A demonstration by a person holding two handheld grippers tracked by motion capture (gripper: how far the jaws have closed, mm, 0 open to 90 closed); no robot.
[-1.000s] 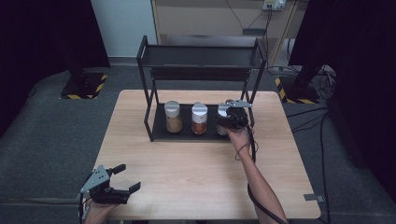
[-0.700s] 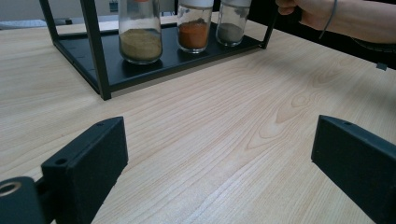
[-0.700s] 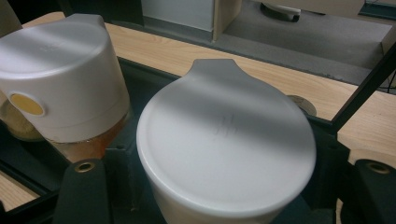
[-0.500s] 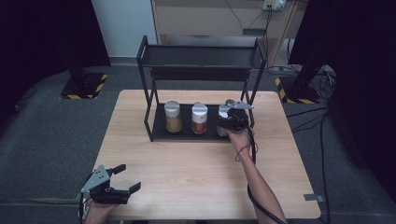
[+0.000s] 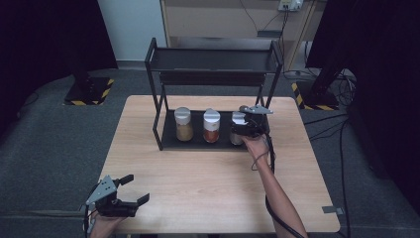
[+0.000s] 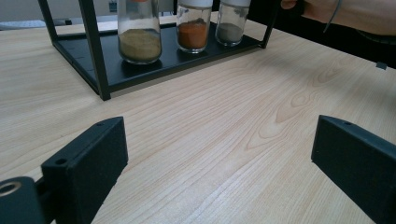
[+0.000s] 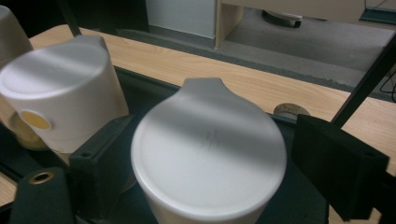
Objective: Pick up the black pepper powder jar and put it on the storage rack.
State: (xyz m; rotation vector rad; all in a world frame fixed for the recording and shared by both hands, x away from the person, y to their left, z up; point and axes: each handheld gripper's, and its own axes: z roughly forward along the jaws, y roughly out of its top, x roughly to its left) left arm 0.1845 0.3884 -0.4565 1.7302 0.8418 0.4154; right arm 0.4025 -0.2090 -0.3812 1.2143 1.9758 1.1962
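On the lower shelf of the black metal rack [image 5: 213, 79], at its right end, stands your item: a glass spice jar [image 7: 208, 154] with grey contents and a smooth white flip-top lid, round with a small pouring tab.

Right tool [image 5: 246, 130]: set around that jar from the near side. Its jaws have just been opening; the jar sits between them, the right pad clearly off the lid, the left one close beside it, so nothing is gripped.

Neighbours on the same shelf, leftward in the high view:
- Jar of orange-red powder [image 5: 211, 126], clear glass, white lid, just beside your item. Its lid sits right by your tool's left jaw in the right gripper view, leaving little room on that side.
- Jar of tan powder [image 5: 183, 124], same make, further along.

Rack: thin square-section bars, flat black trays, an upper shelf directly overhead. Its right front post stands near your right wrist, and a slanted bar crosses the upper right of the right gripper view.

Surface [image 5: 208, 193]: pale wood-grain laminate, rounded corners, matt finish.

Left tool [image 5: 124, 191]: near the front left corner of the surface, well apart from the rack, jaws spread wide with nothing between them. Pads are blocky, black and matt.

Surroundings: grey carpeted floor, loose cables at right.
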